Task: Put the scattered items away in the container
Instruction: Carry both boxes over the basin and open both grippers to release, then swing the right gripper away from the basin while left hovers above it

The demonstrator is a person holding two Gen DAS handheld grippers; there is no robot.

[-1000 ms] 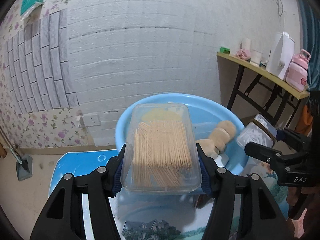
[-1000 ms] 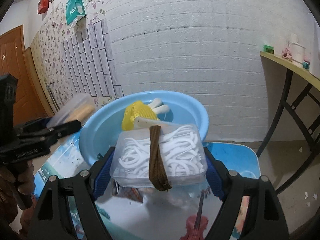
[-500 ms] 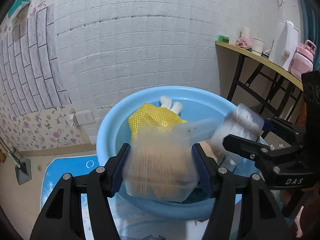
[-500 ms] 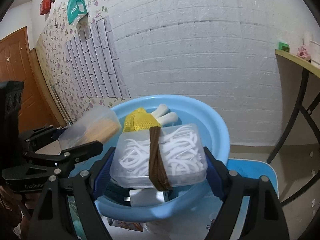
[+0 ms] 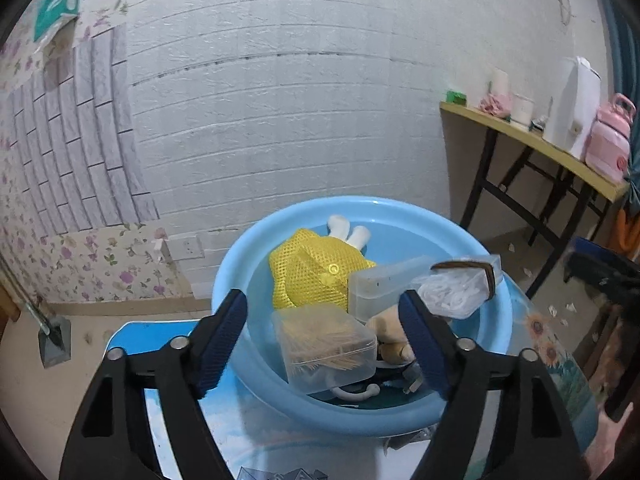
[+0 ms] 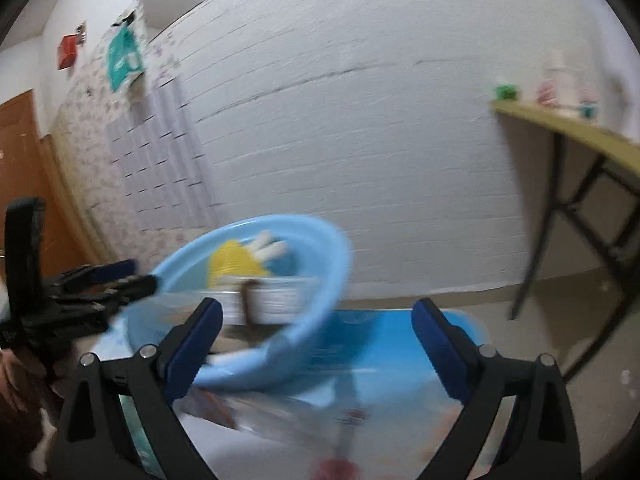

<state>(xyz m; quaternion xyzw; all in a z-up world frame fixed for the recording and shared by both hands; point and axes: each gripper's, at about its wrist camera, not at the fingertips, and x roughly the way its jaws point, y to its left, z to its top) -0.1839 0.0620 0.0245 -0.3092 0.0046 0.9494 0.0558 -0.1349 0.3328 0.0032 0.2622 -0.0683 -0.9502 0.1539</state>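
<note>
A round blue basin [image 5: 240,272] stands on the low table. Inside it lie a yellow mesh bag [image 5: 312,276], a plush toy [image 5: 390,328], a clear box of toothpicks [image 5: 326,346] and a clear box of white floss picks [image 5: 456,290] bound by a brown band. My left gripper [image 5: 326,342] hangs over the basin's near side, its jaws opening; the toothpick box lies loose between them, free of the pads. My right gripper [image 6: 316,344] is off to the basin's [image 6: 320,252] right, jaws opening, nothing held. The floss box [image 6: 276,300] rests inside, blurred.
A blue table [image 5: 132,336] with a picture mat bears the basin. A wooden shelf on black legs [image 5: 532,140] carries a white jug and a pink bottle. The white brick wall is close behind. The left gripper [image 6: 80,292] shows at the right wrist view's left edge.
Both boxes were clamped in the jaws a second ago; both grippers carried them over the basin and let go. The boxes now lie in the basin, and the right gripper has swung off to the right.
</note>
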